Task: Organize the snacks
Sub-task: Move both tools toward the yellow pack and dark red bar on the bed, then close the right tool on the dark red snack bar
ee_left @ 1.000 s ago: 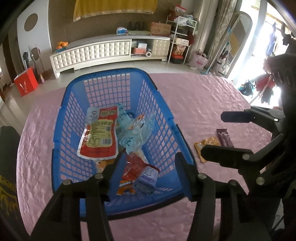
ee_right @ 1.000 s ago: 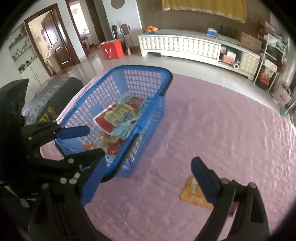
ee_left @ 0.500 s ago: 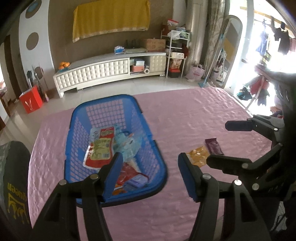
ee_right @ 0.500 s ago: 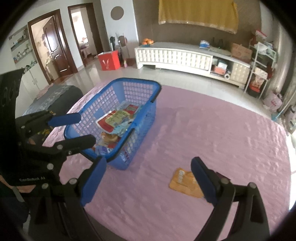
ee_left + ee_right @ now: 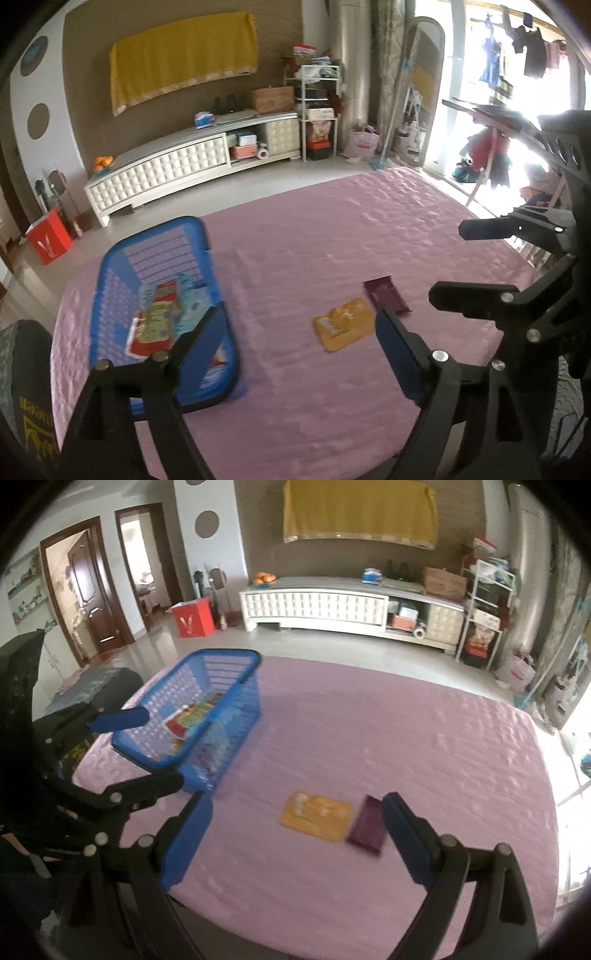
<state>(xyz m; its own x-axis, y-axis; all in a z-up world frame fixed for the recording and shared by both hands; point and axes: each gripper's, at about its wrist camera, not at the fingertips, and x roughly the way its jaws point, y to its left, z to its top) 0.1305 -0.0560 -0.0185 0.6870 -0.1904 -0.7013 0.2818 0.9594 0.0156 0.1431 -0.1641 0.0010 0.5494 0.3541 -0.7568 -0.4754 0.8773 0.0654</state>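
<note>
While several packets already lie inside the blue basket, which sits ahead and to the left of the left gripper, the job looks mostly done but not finished. A red-and-yellow pouch and a pale blue wrapper show through the basket's mesh, with more packets underneath that are too blurred to name. The left gripper's jaws are opening, and nothing is between them; only the pink tablecloth shows in the gap.

Further right, two snacks remain on the cloth, well apart from the basket. An orange packet lies flat ahead of the right gripper, between the lines of its two fingers, and a dark purple bar lies touching or just beside the packet's right edge, close in front of the right finger. The right gripper's jaws stand wide apart, empty, and above the cloth, not on either snack.

By my reading, what is left is these two pieces: each must be picked up and carried leftward into the basket.
</note>
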